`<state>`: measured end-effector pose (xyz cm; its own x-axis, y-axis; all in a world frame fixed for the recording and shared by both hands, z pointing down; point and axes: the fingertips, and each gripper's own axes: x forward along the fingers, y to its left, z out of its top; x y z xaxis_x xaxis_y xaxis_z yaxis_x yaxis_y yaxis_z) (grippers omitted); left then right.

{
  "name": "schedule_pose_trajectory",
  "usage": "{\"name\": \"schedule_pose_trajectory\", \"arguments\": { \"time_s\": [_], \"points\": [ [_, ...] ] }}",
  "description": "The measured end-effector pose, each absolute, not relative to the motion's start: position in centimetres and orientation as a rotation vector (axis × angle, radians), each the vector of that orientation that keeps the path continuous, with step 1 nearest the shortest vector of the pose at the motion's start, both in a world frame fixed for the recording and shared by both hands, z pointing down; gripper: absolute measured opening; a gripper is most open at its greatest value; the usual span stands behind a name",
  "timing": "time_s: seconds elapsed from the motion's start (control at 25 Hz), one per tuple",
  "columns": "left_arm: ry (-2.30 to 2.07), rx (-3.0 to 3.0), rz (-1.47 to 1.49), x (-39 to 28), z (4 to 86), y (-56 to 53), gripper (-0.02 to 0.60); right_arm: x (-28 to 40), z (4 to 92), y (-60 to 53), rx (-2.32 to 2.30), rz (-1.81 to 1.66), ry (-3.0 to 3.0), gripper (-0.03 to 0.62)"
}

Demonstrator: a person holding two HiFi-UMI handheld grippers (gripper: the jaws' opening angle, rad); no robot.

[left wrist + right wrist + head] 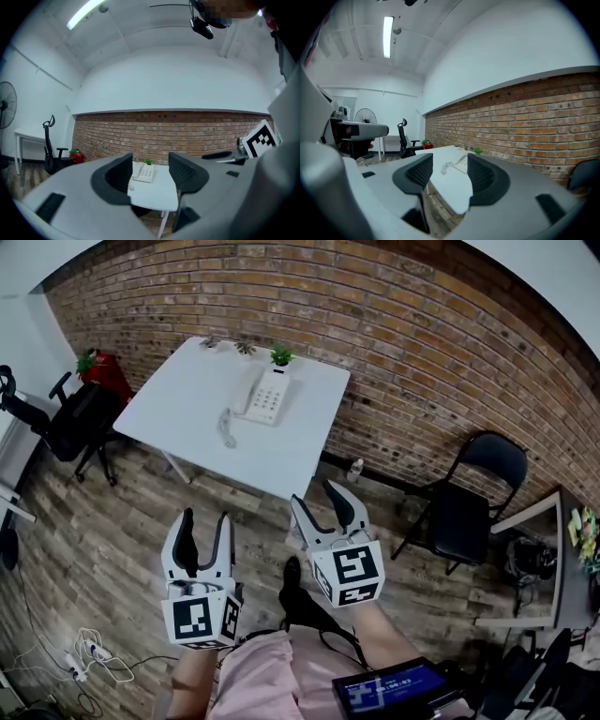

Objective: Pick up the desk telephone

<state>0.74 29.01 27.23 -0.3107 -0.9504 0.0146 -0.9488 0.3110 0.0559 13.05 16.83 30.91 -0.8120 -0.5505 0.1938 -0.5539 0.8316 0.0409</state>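
Note:
A white desk telephone [263, 396] with its handset on the cradle rests at the far side of a white table [187, 418]; its coiled cord [226, 429] trails toward me. The telephone [145, 173] shows small between the jaws in the left gripper view, and the telephone [461, 163] shows likewise in the right gripper view. My left gripper [204, 522] and right gripper [321, 502] hang over the wooden floor, well short of the table. Both stand open with nothing between their jaws.
A small green plant [281, 357] stands behind the telephone against the brick wall. A black office chair [70, 418] and a red object [108, 373] sit left of the table. A black folding chair [464, 502] is at the right. A bottle [354, 470] stands by the wall; cables [89, 657] lie on the floor.

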Motion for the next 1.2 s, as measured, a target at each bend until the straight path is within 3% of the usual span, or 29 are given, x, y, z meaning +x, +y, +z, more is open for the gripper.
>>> {"name": "schedule_pose_trajectory", "arguments": {
  "time_s": [0.92,1.2],
  "points": [
    [-2.331,1.926,0.110,-11.4,32.3,7.0,0.253,1.0,37.6,-3.5,0.945,0.192,-2.703,0.236],
    [-2.302,1.969,0.093,-13.8,30.6,2.8,0.261,-0.7,36.1,-7.7,1.001,0.190,-2.696,0.238]
  ]
}}
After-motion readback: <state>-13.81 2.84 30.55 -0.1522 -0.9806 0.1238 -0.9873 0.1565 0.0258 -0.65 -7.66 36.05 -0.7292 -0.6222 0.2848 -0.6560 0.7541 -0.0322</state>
